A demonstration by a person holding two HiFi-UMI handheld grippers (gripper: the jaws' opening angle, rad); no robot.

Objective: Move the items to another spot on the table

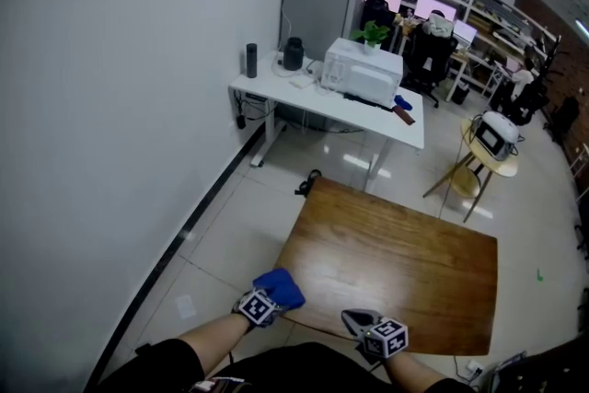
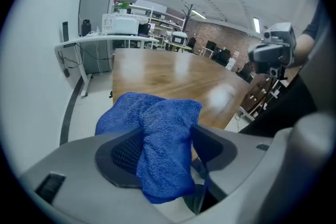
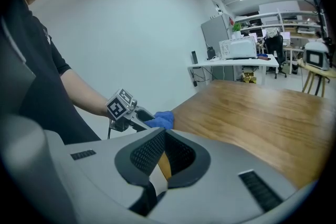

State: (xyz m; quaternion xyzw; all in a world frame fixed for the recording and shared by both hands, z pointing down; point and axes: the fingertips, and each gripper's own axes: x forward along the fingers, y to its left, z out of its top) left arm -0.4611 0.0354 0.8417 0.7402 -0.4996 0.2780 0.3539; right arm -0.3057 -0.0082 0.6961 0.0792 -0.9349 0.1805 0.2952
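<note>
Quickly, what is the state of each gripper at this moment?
Left gripper: jaws open, blue terry cloth lying loose between them.
Right gripper: jaws closed, holding nothing.

grey left gripper [image 1: 282, 291] and right gripper [image 1: 354, 319], marker cubes [image 1: 259, 308]; black sleeve [image 3: 46, 52]

Fluffy terry cloth [image 2: 163, 139], glossy wooden table [image 2: 173, 73]

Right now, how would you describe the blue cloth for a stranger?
Start at the brown wooden table, at its near left corner. A crumpled cloth sits there between the jaws of the left gripper. It is the only bright blue thing there.
</note>
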